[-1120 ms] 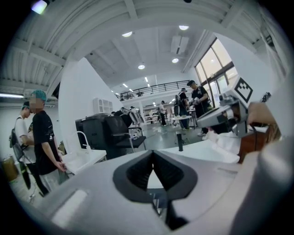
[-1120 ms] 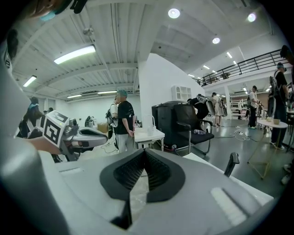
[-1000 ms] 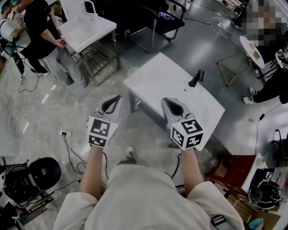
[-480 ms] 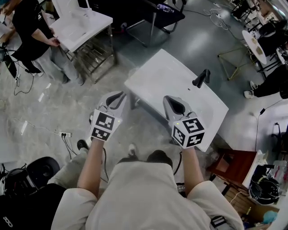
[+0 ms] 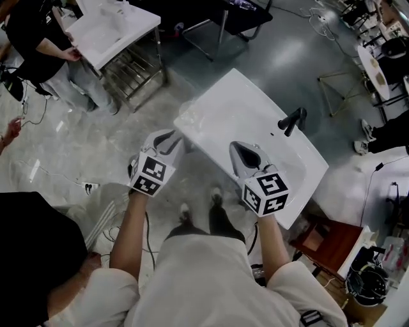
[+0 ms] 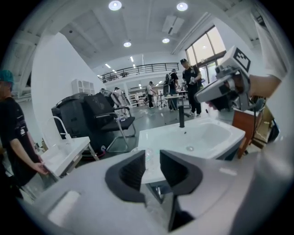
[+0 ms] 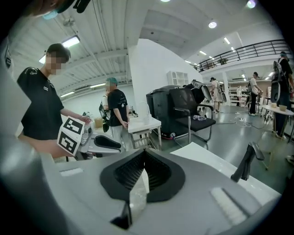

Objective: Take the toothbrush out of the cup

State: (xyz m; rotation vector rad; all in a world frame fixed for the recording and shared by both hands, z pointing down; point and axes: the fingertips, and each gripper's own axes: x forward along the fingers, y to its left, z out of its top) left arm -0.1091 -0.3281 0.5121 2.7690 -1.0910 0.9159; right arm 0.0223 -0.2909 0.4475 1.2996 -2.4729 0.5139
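A white sink basin (image 5: 243,121) with a black faucet (image 5: 292,120) stands in front of me. At its near left corner sits a clear cup (image 5: 186,112), faint in the head view; in the left gripper view the cup (image 6: 149,157) shows through the gap between the jaws, still some way off. I cannot make out a toothbrush. My left gripper (image 5: 167,139) hovers just off that corner, its jaws opening with nothing touching the pads. My right gripper (image 5: 246,153) hangs over the basin's front edge, shut and empty.
A second white basin (image 5: 108,32) on a metal rack stands at the far left with a person (image 5: 38,38) beside it. A black chair (image 5: 236,13) is behind the sink. Another person (image 5: 32,255) is at my lower left. Cables lie on the floor, and a brown cabinet (image 5: 326,239) stands on the right.
I have stepped closer to the sink and both grippers now reach its front edge. The left jaws have spread apart. A person has come into view at lower left.
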